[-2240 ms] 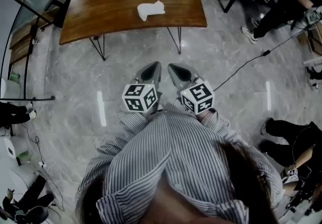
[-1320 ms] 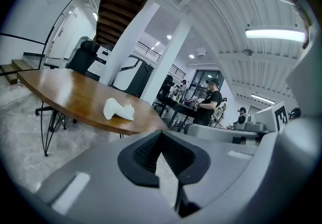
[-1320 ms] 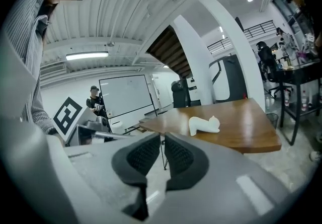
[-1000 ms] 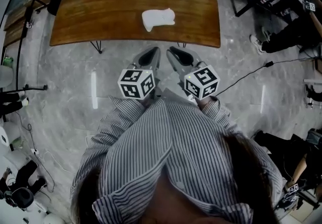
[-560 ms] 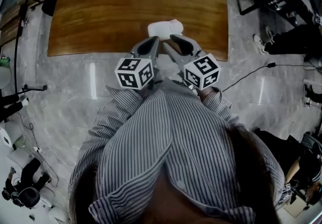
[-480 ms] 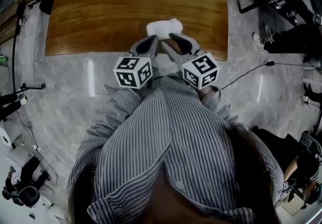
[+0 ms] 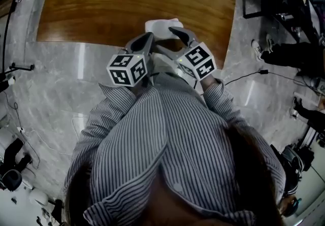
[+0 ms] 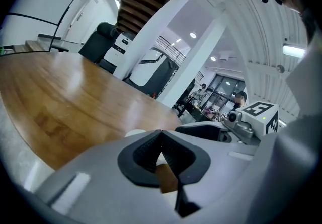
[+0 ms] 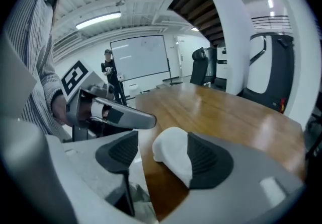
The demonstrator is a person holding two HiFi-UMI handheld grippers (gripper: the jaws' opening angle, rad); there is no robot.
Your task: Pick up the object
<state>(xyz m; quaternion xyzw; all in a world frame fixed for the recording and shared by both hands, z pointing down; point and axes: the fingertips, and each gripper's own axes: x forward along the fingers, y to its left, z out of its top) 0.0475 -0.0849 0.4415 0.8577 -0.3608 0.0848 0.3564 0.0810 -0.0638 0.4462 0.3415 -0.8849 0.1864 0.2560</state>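
While the left gripper point(image 8: 161, 136) hangs empty, jaws together, over the table point(image 7: 101, 6) edge, the white object point(image 9: 173, 155) lies just to its right, between the right gripper point(image 9: 162, 151)'s opening jaws, seemingly against the right-hand pad, long axis unclear.

1. A brown wooden tabletop point(image 7: 101, 6) is seen in the head view, glossy, with a curved near edge; light is reflected along its grain.
2. Grey marbled floor point(image 7: 51, 93) is noted below it, with pale streaks of glare.
3. A dark cable point(image 7: 262, 72) is laid across the floor at the right.
4. A seated person's dark trouser legs point(image 7: 284, 57) and a light shoe point(image 7: 255, 47) are seen at the right edge.
5. In the right gripper view, a whiteboard point(image 9: 138, 57) is mounted on the far wall; a person point(image 9: 109, 67) is stood beside it.
6. A black office chair point(image 9: 201, 69) is placed at the tabletop's far end.
7. A lit ceiling tube point(image 9: 98, 20) is recorded overhead.
8. In the left gripper view, a white column point(image 8: 191, 67) and dark slatted stair underside point(image 8: 143, 4) are seen.
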